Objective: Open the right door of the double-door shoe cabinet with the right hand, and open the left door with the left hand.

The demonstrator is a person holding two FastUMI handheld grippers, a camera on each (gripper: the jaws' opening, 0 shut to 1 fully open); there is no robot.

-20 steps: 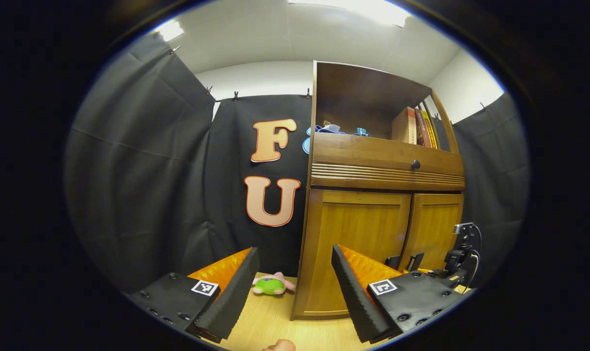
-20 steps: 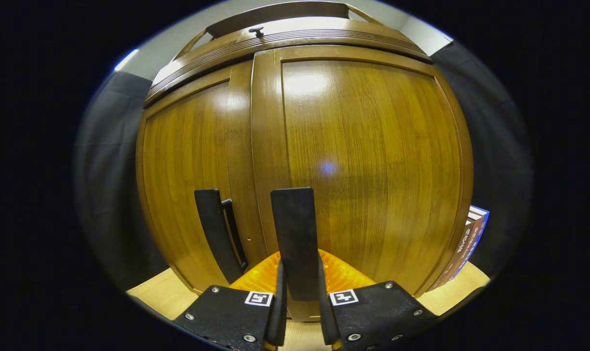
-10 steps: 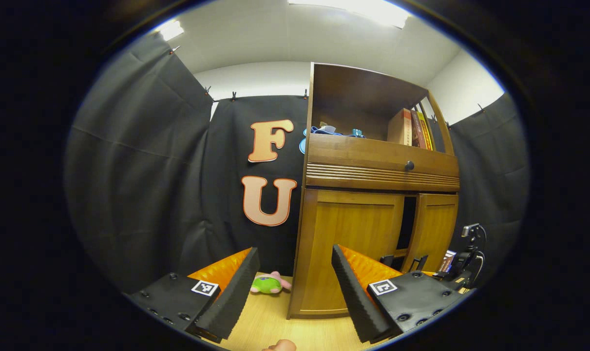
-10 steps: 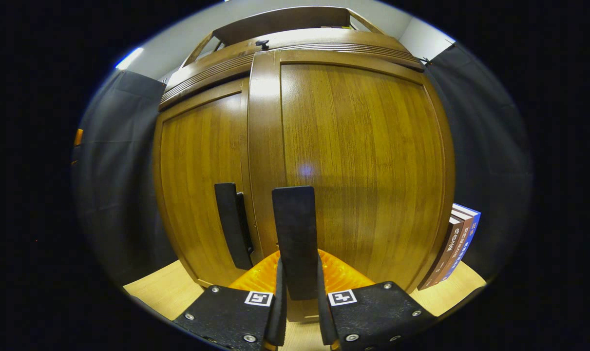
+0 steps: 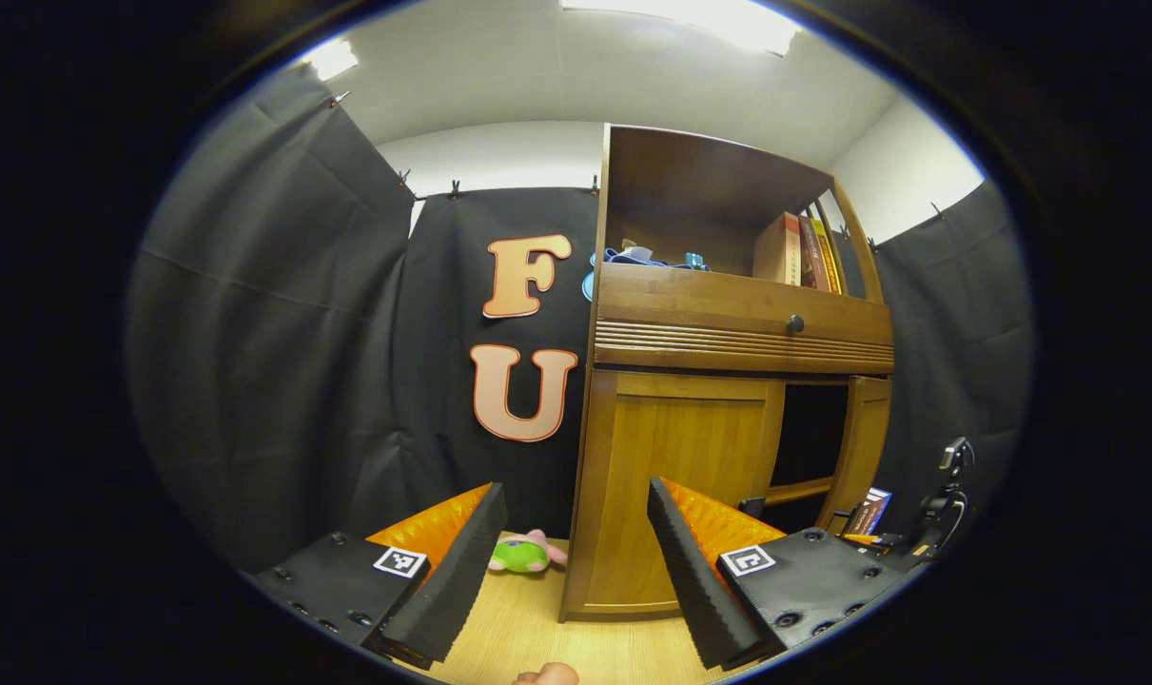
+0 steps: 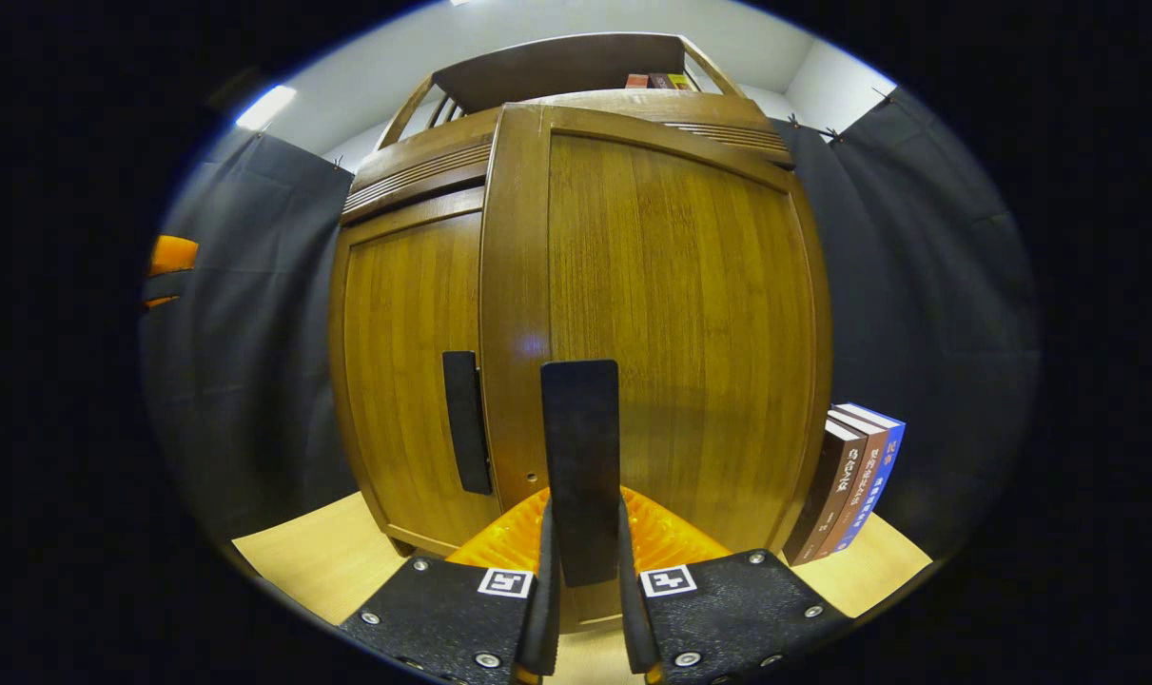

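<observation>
Your right gripper point(image 6: 583, 609) is clamped on the upright handle point(image 6: 581, 466) of the right door point(image 6: 671, 323), which stands swung out from the shoe cabinet point(image 5: 728, 333), while your left gripper point(image 5: 576, 561) gapes wide, holding nothing, facing the one closed left door point(image 5: 680, 476).

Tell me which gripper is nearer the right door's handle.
Right. The right gripper is shut on the right door's handle; the left gripper hangs open, back from the cabinet.
</observation>
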